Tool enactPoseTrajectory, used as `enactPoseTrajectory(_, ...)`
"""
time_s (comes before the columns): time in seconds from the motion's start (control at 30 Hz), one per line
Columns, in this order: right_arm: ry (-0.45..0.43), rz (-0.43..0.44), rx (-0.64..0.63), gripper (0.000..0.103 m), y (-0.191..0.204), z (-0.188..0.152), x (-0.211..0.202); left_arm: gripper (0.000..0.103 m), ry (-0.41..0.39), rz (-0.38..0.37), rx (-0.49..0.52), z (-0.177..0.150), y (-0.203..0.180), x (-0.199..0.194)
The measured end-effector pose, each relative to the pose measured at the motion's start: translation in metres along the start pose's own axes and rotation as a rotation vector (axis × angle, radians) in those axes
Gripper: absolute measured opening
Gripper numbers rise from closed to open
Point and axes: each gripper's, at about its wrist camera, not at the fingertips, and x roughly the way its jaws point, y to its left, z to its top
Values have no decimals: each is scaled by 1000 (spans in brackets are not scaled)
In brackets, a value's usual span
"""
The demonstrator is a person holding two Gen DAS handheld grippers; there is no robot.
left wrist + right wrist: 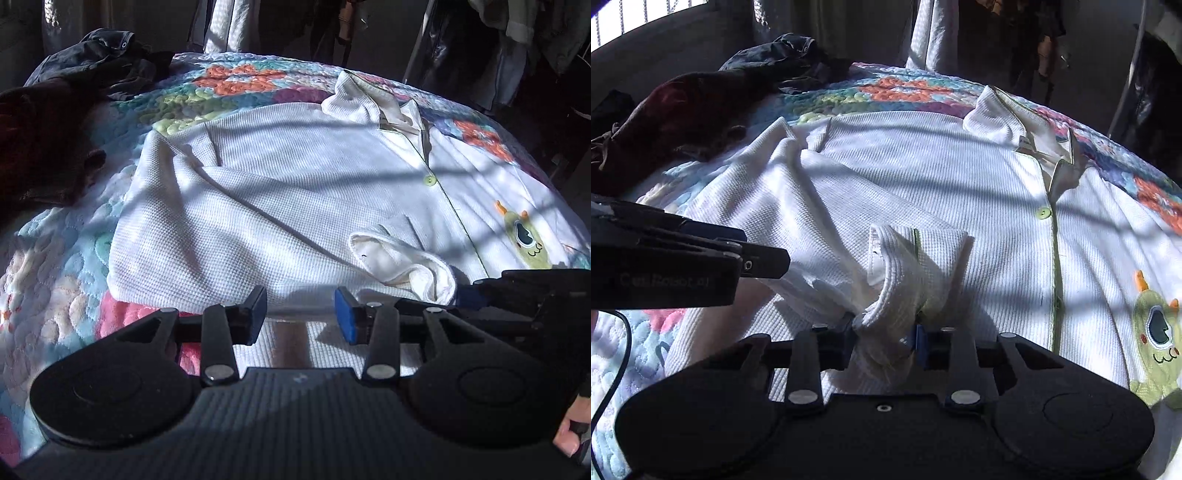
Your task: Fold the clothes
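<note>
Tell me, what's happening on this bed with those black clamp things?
A person is folding a white waffle-knit pajama shirt spread on a flowered quilt, using a handheld gripper in each hand. The right gripper is pinching the sleeve cuff, which is brought across the shirt's front. The left gripper is open and holds nothing, poised over the shirt's near edge. A pile of dark clothes waits at the far side of the bed.

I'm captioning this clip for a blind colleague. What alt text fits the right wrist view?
The right claw is shut on the bunched sleeve cuff of a white waffle-knit pajama shirt spread on a floral quilt. The left claw reaches in from the left edge, dark clothes piled behind it.
</note>
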Motion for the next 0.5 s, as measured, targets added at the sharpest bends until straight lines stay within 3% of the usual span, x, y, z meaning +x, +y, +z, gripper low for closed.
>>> enactPoseTrajectory(0.2,-144,-50,58,26,-21,16,-29,40,-9,14,0,1,1,-2)
enactPoseTrajectory(0.33,-261,-139,30,25,-36,34,-47,40,-23,20,-6,1,2,-3)
enactPoseTrajectory(0.5,-308,-213,62,26,-70,43,-55,40,-66,14,-53,3,10,-7)
